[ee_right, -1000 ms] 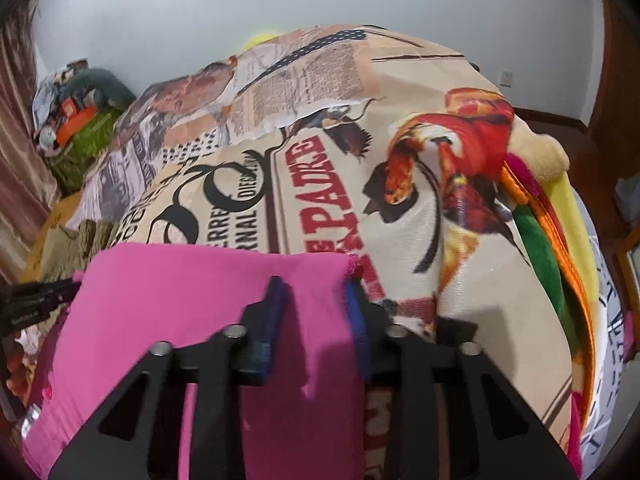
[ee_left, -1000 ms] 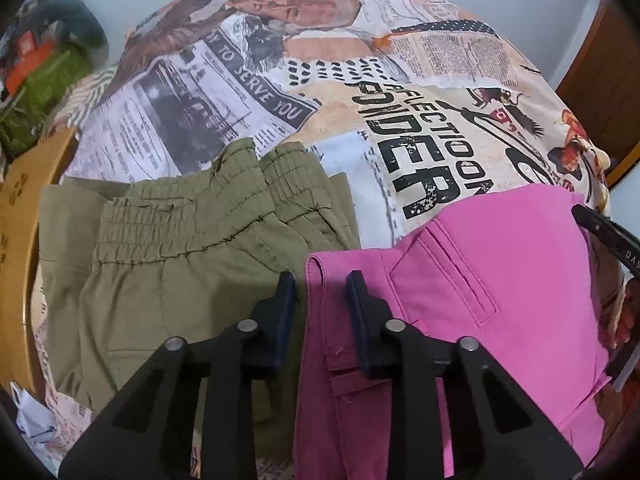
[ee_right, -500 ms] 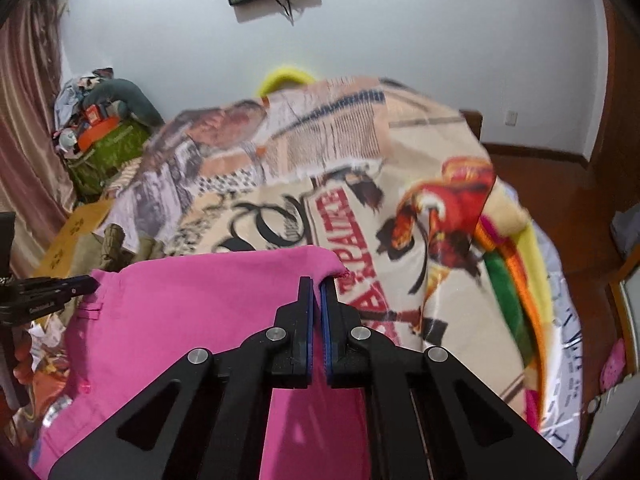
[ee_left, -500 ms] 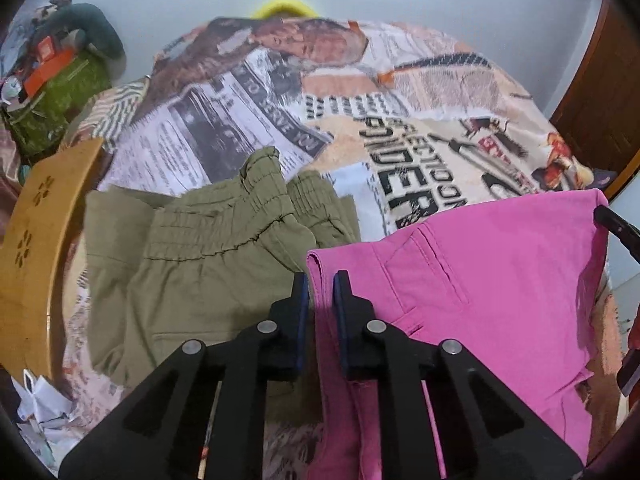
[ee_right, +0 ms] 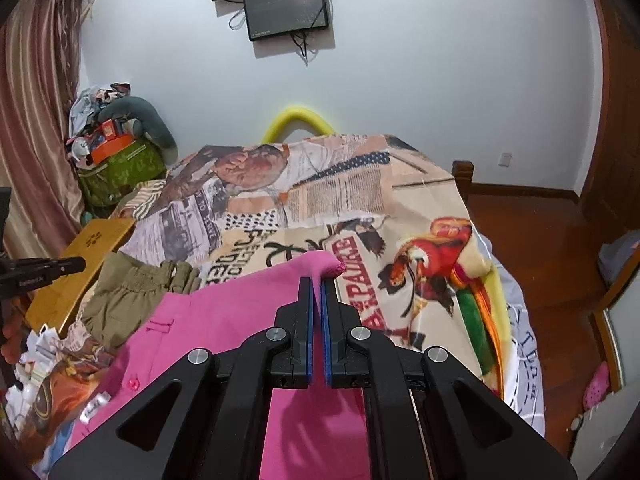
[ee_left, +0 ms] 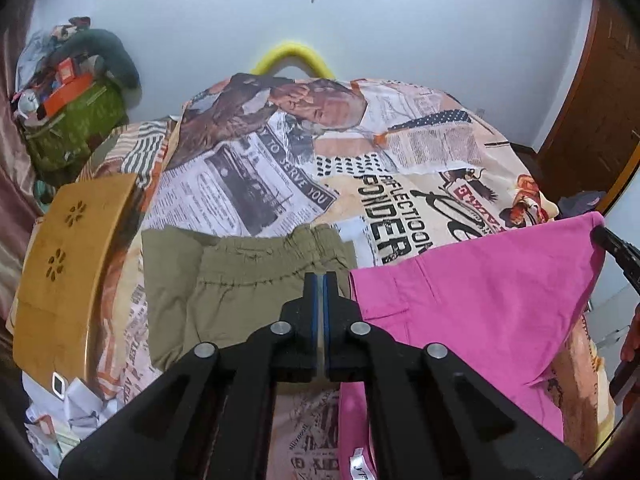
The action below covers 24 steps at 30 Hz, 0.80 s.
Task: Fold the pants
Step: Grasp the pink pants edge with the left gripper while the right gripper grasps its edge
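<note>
The right tool [ee_right: 317, 284] is pinched tight on the pink pants [ee_right: 224, 320]. The left tool [ee_left: 320, 280] just squeezed closed (on their other corner, it seems).

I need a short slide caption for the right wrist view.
Right gripper clamps a lifted corner of pink pants above the printed bedspread.

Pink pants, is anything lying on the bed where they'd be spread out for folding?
Yes: the olive pants lie bunched on the bedspread right beside the pink pants, to their left. The bedspread straight ahead shows nothing on it.
</note>
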Each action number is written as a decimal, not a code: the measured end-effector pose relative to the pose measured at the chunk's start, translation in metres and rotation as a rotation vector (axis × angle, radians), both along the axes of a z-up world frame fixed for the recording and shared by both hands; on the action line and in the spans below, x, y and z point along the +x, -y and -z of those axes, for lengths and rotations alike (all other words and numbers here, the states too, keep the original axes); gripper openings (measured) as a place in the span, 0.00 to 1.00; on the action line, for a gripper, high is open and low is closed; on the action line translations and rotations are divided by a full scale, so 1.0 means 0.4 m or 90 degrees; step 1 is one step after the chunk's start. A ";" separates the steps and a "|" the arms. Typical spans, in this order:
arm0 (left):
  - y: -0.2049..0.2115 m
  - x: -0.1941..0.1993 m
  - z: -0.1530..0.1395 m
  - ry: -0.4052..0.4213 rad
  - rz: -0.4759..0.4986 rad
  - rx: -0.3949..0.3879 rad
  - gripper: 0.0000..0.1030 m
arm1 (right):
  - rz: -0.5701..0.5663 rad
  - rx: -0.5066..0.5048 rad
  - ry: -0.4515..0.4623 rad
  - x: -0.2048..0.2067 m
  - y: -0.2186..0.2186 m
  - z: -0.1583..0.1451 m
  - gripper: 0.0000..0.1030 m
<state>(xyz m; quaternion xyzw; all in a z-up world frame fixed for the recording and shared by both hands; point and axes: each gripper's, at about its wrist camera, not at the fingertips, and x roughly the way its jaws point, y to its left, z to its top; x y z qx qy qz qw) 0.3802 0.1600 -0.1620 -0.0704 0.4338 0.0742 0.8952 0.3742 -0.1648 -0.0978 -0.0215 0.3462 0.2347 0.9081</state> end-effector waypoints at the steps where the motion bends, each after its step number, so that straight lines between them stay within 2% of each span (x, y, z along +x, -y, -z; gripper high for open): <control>1: 0.003 0.006 0.011 -0.008 0.003 -0.003 0.07 | 0.004 -0.001 -0.004 -0.002 0.005 0.007 0.03; 5: 0.014 0.049 0.076 -0.047 0.020 -0.041 0.18 | 0.020 -0.002 -0.031 0.024 0.023 0.054 0.03; 13: 0.038 0.168 0.222 -0.116 0.044 -0.128 0.22 | 0.033 -0.015 -0.076 0.064 0.051 0.174 0.03; 19: 0.035 0.235 0.308 -0.152 0.038 -0.148 0.24 | 0.025 -0.019 -0.094 0.086 0.058 0.251 0.03; 22: 0.026 0.242 0.318 -0.136 0.037 -0.162 0.24 | 0.020 -0.012 -0.097 0.090 0.062 0.269 0.03; 24: 0.031 0.241 0.317 -0.127 0.044 -0.145 0.13 | 0.020 -0.006 -0.099 0.089 0.065 0.275 0.03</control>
